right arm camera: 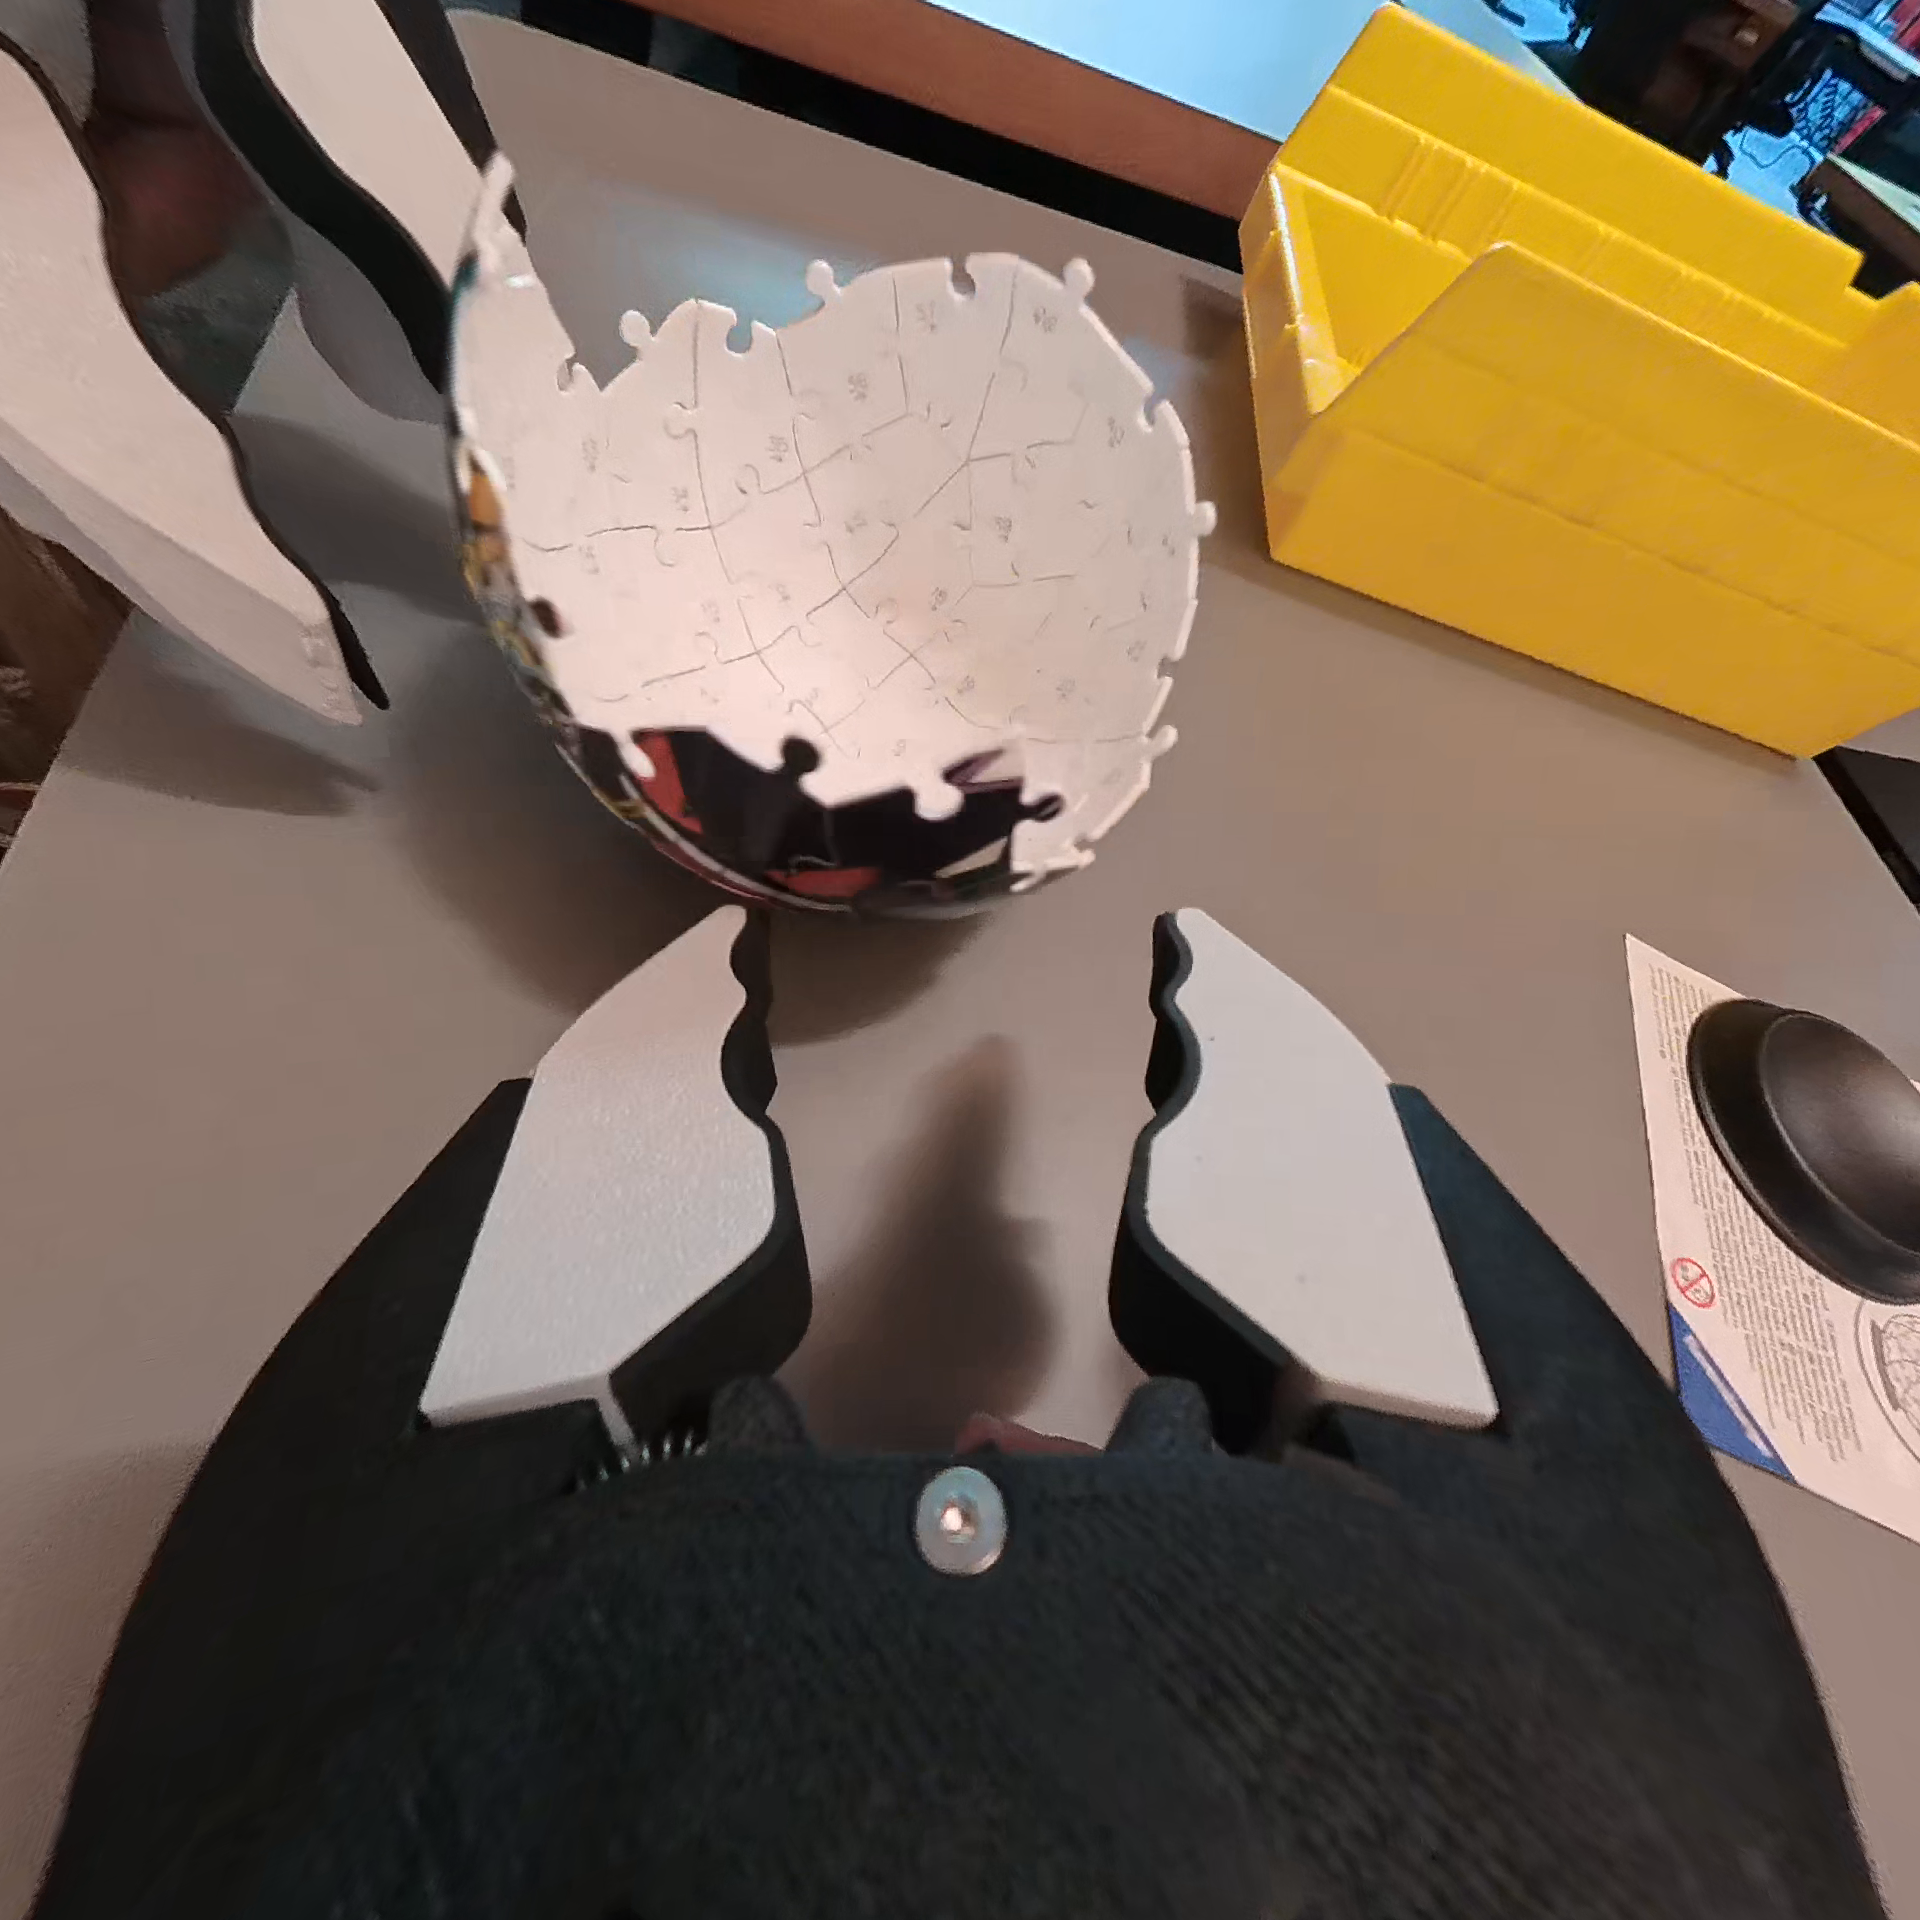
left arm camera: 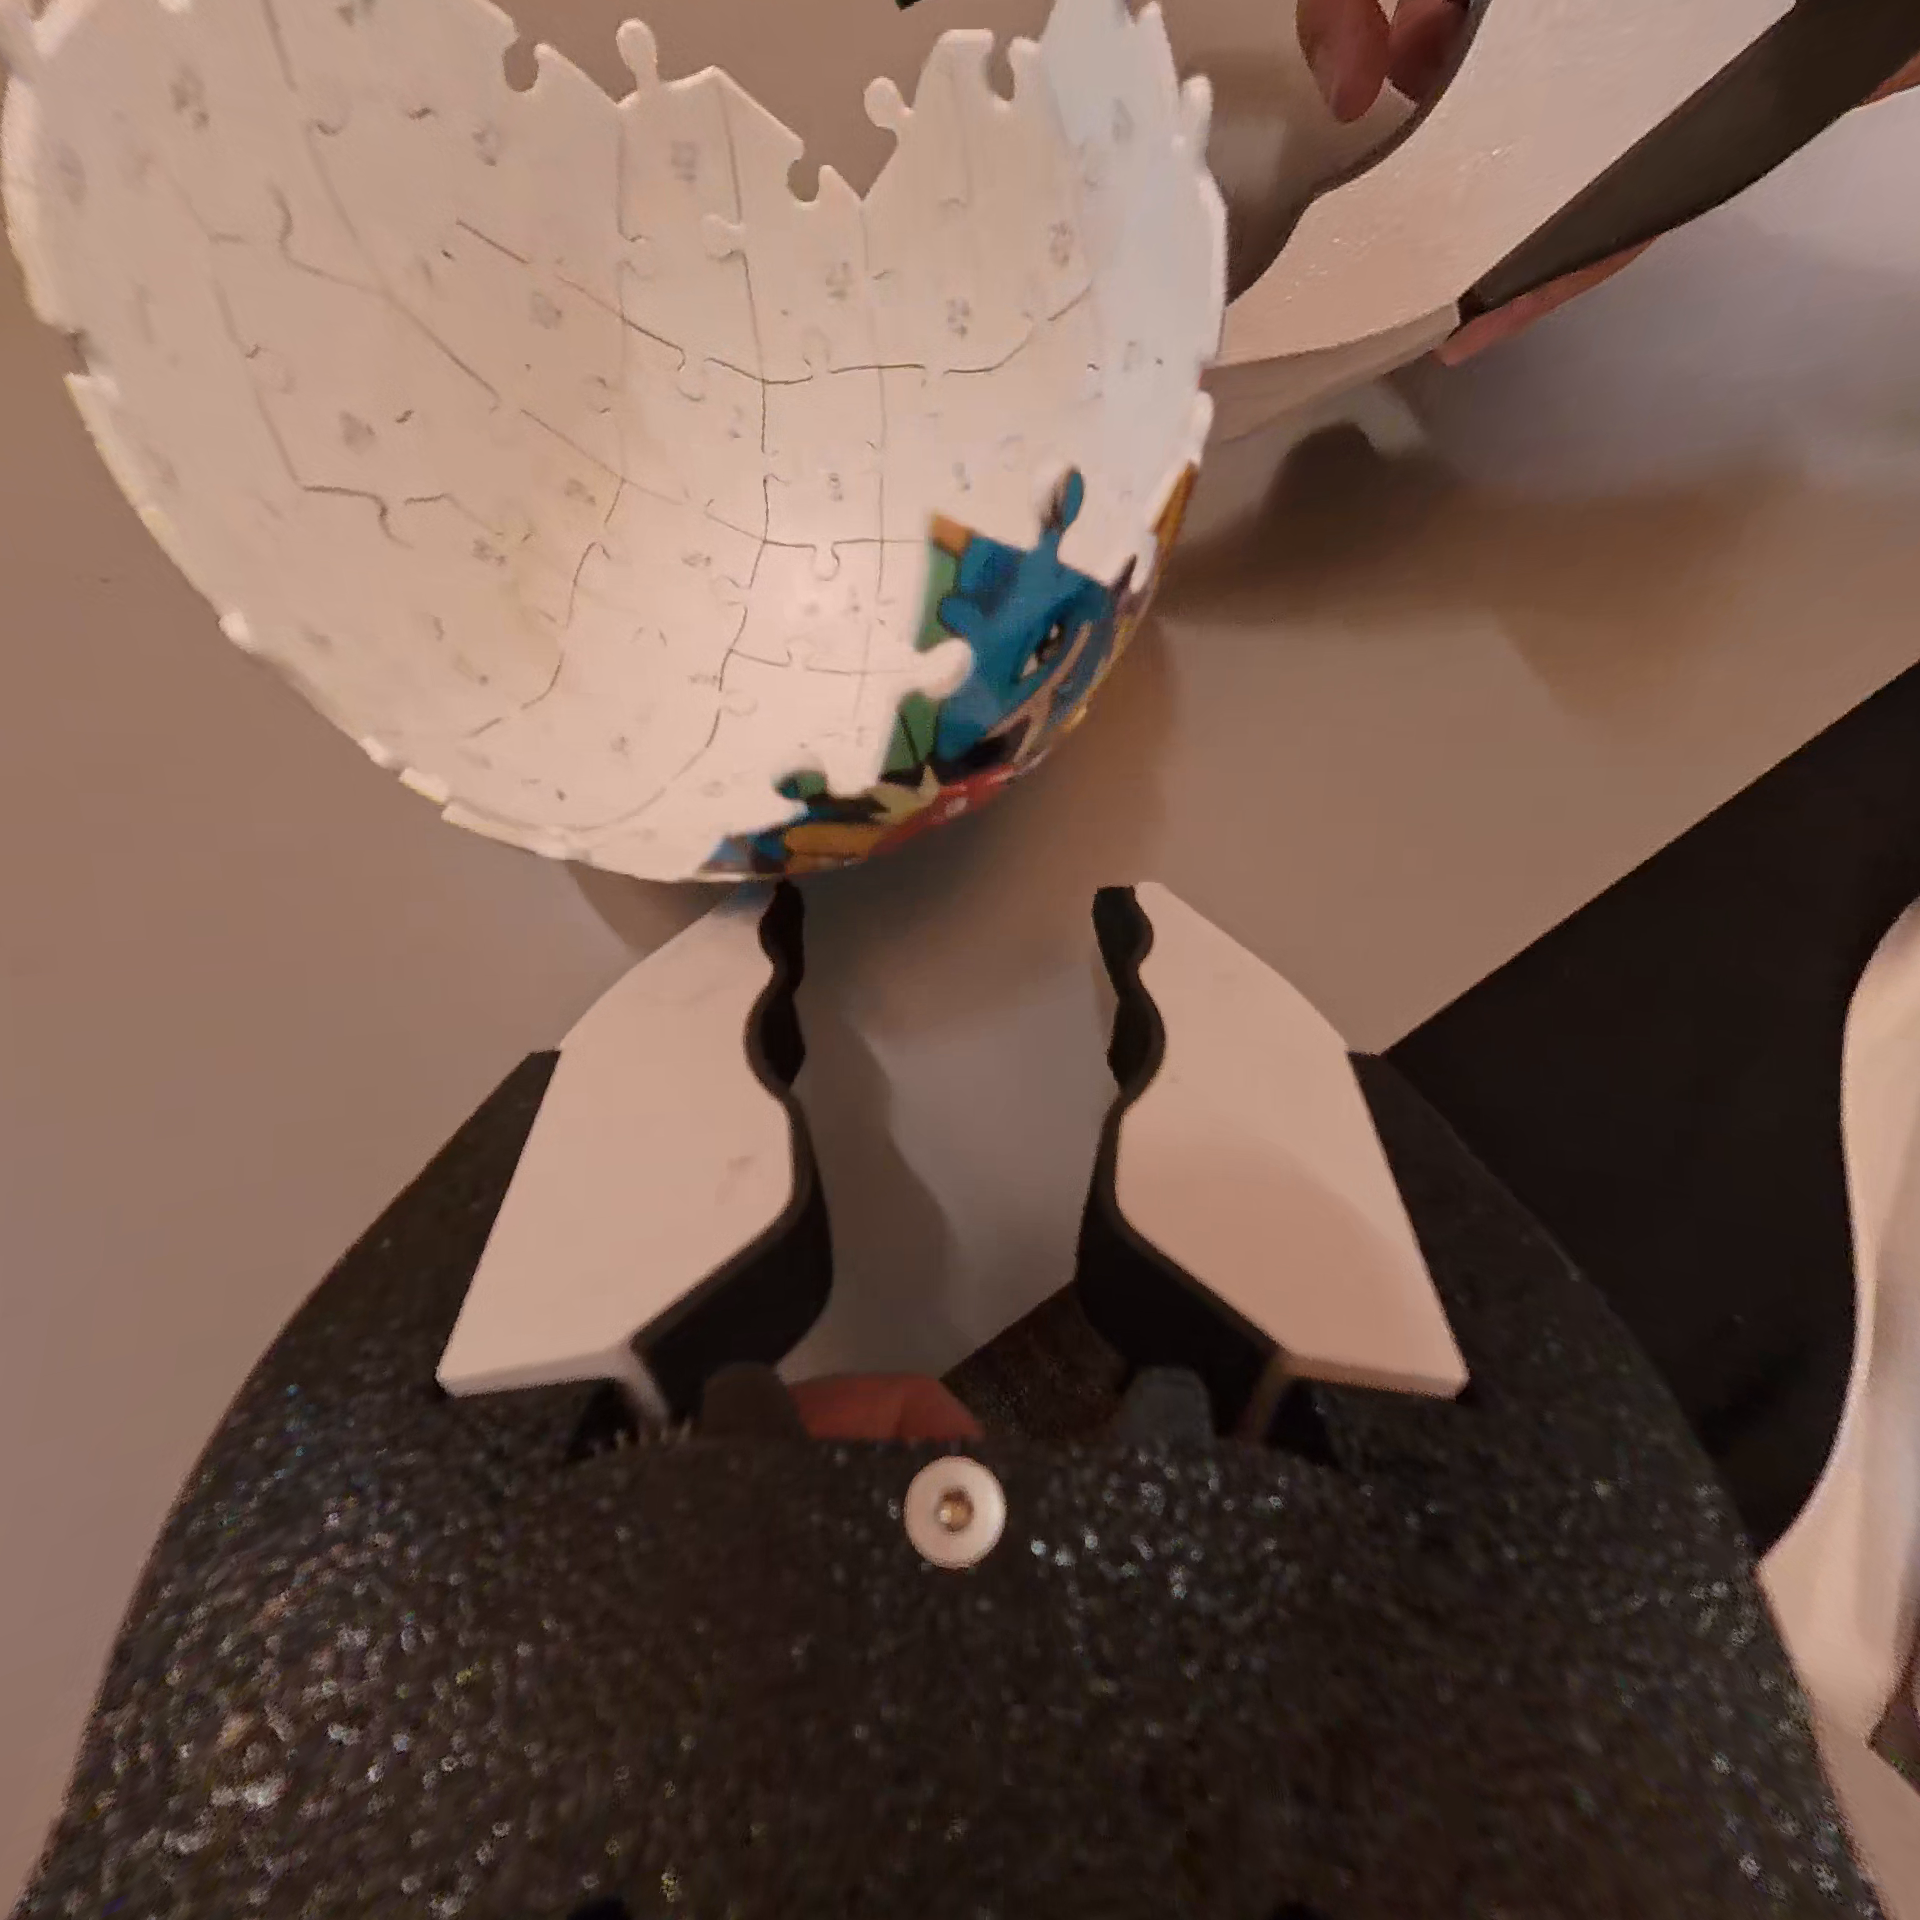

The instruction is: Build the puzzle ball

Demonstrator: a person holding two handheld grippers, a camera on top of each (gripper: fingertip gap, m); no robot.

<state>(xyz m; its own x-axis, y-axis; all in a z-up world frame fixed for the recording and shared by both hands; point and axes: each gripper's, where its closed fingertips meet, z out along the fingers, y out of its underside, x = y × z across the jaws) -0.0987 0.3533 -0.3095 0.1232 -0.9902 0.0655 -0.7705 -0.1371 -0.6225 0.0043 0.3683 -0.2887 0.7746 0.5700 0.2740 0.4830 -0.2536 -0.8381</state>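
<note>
The half-built puzzle ball [right arm camera: 831,582] is sitting on the grey table [right arm camera: 1351,935] as an open shell, its white numbered inside facing up and toward the cameras, its jagged rim of tabs and notches running around the top, and its colourful printed outside showing along the lower edge [left arm camera: 997,665]. The left gripper [left arm camera: 940,904] is hovering just in front of the ball's base with its fingers spread apart and nothing between them. The right gripper [right arm camera: 951,925] is sitting just short of the ball on the other side, its fingers likewise parted and empty; neither is touching the shell. In the right wrist view the left gripper is showing at the upper left beside the ball. Farther right on the table a yellow bin [right arm camera: 1590,416] is standing, and nearer the edge a black round stand [right arm camera: 1818,1153] is resting on a printed leaflet [right arm camera: 1745,1340].
</note>
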